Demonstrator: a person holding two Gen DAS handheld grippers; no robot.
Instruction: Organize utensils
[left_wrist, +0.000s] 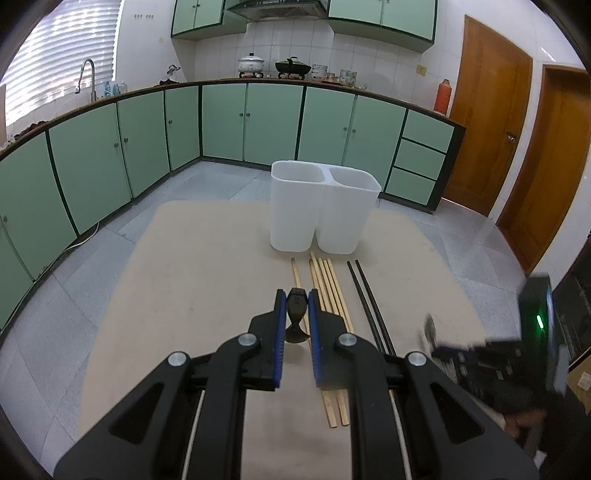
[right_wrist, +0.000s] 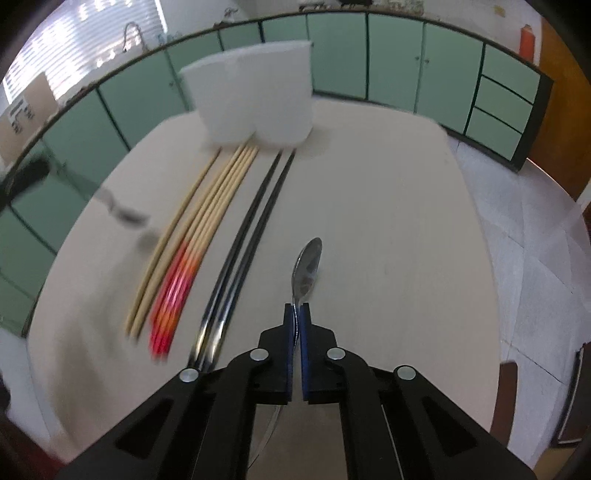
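My left gripper (left_wrist: 296, 301) is shut on a small black utensil (left_wrist: 295, 328) just above the beige table (left_wrist: 184, 277); the fingers hide most of it. My right gripper (right_wrist: 296, 312) is shut on the handle of a metal spoon (right_wrist: 308, 262), whose bowl points forward low over the table (right_wrist: 388, 221). In the left wrist view the right gripper (left_wrist: 439, 349) and spoon (left_wrist: 430, 328) are a blur at the right. Wooden chopsticks (left_wrist: 328, 288) (right_wrist: 207, 221) and two black chopsticks (left_wrist: 369, 302) (right_wrist: 255, 225) lie in front of a white two-compartment holder (left_wrist: 325, 206) (right_wrist: 255, 99).
Some of the wooden chopsticks have red ends (right_wrist: 173, 295) near me. Green cabinets (left_wrist: 251, 122) run around the room behind the table, and wooden doors (left_wrist: 487, 122) stand at the right. A dark blurred shape (right_wrist: 122, 216), hard to identify, hangs left of the chopsticks.
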